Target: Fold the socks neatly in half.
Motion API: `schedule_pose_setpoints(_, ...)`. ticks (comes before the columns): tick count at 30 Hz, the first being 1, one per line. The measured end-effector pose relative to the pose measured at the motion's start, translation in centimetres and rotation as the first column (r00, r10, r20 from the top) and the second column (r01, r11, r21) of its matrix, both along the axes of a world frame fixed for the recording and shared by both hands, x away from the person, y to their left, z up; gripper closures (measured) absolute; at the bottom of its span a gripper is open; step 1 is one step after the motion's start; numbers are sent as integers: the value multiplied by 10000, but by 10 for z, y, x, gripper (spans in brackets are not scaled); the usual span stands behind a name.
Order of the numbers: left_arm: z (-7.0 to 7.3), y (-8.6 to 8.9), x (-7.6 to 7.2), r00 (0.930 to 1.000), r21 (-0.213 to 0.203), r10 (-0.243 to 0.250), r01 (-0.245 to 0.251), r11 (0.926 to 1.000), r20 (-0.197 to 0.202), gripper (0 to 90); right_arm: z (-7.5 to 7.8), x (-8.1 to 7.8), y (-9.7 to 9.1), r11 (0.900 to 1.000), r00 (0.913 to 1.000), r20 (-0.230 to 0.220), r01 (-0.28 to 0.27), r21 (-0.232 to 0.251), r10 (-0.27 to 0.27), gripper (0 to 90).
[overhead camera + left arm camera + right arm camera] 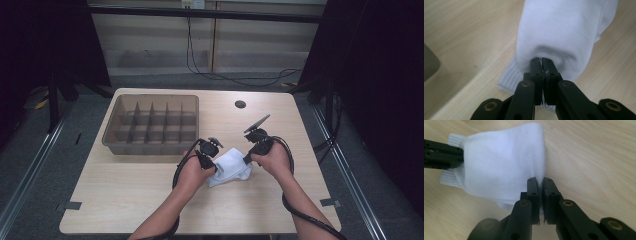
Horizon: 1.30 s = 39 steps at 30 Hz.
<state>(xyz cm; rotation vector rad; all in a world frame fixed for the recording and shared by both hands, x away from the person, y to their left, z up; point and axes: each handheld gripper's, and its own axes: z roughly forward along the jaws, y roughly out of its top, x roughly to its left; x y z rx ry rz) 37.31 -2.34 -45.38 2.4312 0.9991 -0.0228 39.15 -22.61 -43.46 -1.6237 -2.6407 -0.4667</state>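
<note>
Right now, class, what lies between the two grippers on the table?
In the high view, the white sock spans the stretch between the left gripper and the right gripper; each is shut on one end of it.

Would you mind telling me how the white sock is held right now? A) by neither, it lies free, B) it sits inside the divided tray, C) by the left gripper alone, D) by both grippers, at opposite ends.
D: the left gripper and the right gripper are each shut on an end of the white sock.
</note>
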Motion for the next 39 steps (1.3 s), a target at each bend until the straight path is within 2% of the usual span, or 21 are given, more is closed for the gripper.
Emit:
schedule_pose_setpoints(5,17,-7,1,9994,-559,49,-30,9984,330,867,-3,1,1,10000,9999,-91,-50,7,50,857)
schedule_pose_setpoints(7,18,-13,2,9994,-559,-39,59,9984,357,857,-4,1,2,9999,9999,-81,-68,92,69,857)
schedule_pose_setpoints(9,14,-22,3,9995,-608,-120,137,9981,284,854,-4,0,3,9999,9999,-99,-36,101,37,857)
schedule_pose_setpoints(11,5,-30,3,9995,-332,-234,240,9992,208,854,-3,0,4,9999,10000,-85,12,136,-11,857)
schedule_pose_setpoints(12,-1,-32,3,9997,-337,-219,220,9992,48,855,-3,0,4,9999,10000,-60,-6,151,7,857)
schedule_pose_setpoints(16,-16,-36,4,9998,-276,-171,169,9995,-60,866,-1,-1,4,9996,9999,-60,-106,253,107,858)
schedule_pose_setpoints(21,-16,-39,4,9999,-212,-131,131,9997,-21,876,3,-2,4,9988,9999,-59,-97,486,100,857)
schedule_pose_setpoints(26,-11,-38,3,9999,-392,44,-48,9992,-109,855,3,-3,3,9989,10000,-55,-73,468,76,858)
schedule_pose_setpoints(28,-7,-39,3,10000,-460,4,-7,9989,-64,856,2,-3,2,9986,10000,-39,-78,529,80,858)
schedule_pose_setpoints(30,-4,-42,1,9996,-404,-168,160,9991,-208,877,2,-3,1,9986,10000,-59,-53,519,56,858)
schedule_pose_setpoints(32,-5,-47,-2,9991,-457,-244,229,9987,-341,883,2,-2,1,9986,10000,-6,-87,519,87,857)
schedule_pose_setpoints(35,-12,-50,-3,9982,-250,-403,393,9989,-436,884,2,-2,1,9986,10000,-86,-36,530,41,857)
schedule_pose_setpoints(37,-16,-49,-3,9983,-498,-222,196,9986,-534,895,1,-2,1,9986,9999,-79,-73,526,77,858)
schedule_pose_setpoints(39,-15,-49,-3,9980,-460,-307,282,9985,-548,898,0,-3,1,9986,9999,-37,-96,512,98,858)
